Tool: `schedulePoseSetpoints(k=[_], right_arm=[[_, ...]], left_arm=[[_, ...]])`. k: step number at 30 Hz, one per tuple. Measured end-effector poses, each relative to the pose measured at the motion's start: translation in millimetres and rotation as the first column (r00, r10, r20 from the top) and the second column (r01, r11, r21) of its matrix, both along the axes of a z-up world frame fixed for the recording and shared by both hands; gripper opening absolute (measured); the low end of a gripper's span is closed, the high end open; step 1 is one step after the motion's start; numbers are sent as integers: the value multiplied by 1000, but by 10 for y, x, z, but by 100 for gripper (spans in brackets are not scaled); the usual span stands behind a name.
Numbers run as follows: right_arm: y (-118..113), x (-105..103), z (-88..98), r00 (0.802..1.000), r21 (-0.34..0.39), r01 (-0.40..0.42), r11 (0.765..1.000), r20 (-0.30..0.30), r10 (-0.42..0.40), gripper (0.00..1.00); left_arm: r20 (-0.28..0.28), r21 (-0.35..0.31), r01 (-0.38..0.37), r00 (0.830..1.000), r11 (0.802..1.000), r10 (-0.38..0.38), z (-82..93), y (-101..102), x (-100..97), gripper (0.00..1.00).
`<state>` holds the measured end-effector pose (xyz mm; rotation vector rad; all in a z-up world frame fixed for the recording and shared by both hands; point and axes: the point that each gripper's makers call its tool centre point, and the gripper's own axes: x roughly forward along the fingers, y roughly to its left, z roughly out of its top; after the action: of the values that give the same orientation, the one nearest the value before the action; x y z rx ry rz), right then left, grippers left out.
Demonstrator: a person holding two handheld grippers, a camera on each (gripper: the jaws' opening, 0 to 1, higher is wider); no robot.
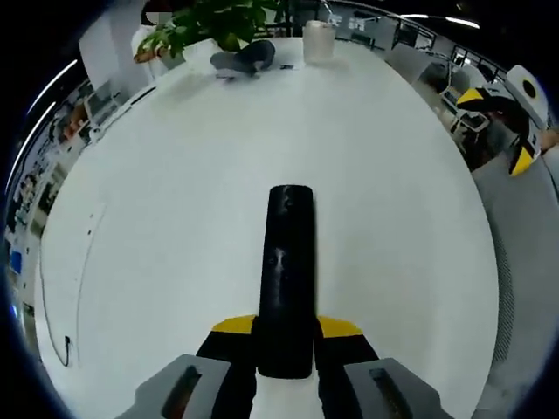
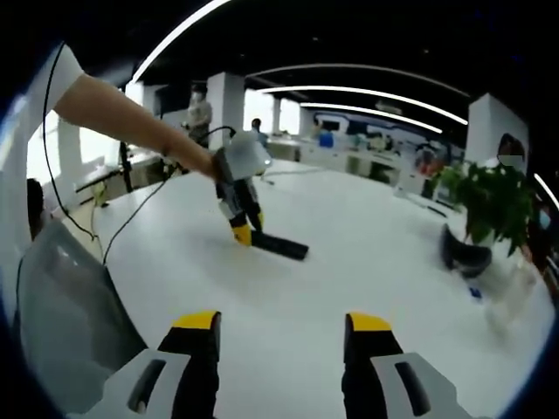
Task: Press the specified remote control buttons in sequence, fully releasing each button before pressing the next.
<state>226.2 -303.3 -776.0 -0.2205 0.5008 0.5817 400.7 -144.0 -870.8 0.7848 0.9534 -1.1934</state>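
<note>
A long black remote control [image 1: 286, 279] points away from me over the white table [image 1: 175, 192], its near end clamped between the yellow-tipped jaws of my left gripper [image 1: 286, 330]. In the right gripper view a person's bare arm holds that left gripper [image 2: 243, 232] tilted down, and the remote [image 2: 279, 245] lies low on the table [image 2: 349, 288]; I cannot tell whether it touches. My right gripper [image 2: 282, 336] stands open and well short of the remote, with nothing between its fingers. It also shows far off at the right, as the right gripper [image 1: 505, 112].
A potted plant [image 1: 218, 26] in a dark pot and a translucent cup [image 1: 319, 39] stand at the table's far end. The same plant [image 2: 489, 205] is right of my right gripper. A thin cable [image 1: 74, 288] runs along one table edge. A grey chair [image 2: 70, 314] sits beside the table.
</note>
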Motion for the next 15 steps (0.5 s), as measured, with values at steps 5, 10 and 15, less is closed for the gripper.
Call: schedulePoseSetpoints(k=[5, 10, 15], right_arm=[[10, 0, 0, 1000, -3, -5, 1000, 0, 5, 54], [15, 2, 3, 1000, -6, -7, 1000, 3, 7, 54], [22, 1, 2, 1000, -8, -11, 1000, 3, 12, 53]], left_arm=[[9, -25, -10, 1000, 1000, 10, 6, 17, -32, 24], [6, -40, -6, 1000, 999, 7, 7, 9, -135, 24], [3, -44, -22, 1000, 999, 22, 6, 0, -209, 24]])
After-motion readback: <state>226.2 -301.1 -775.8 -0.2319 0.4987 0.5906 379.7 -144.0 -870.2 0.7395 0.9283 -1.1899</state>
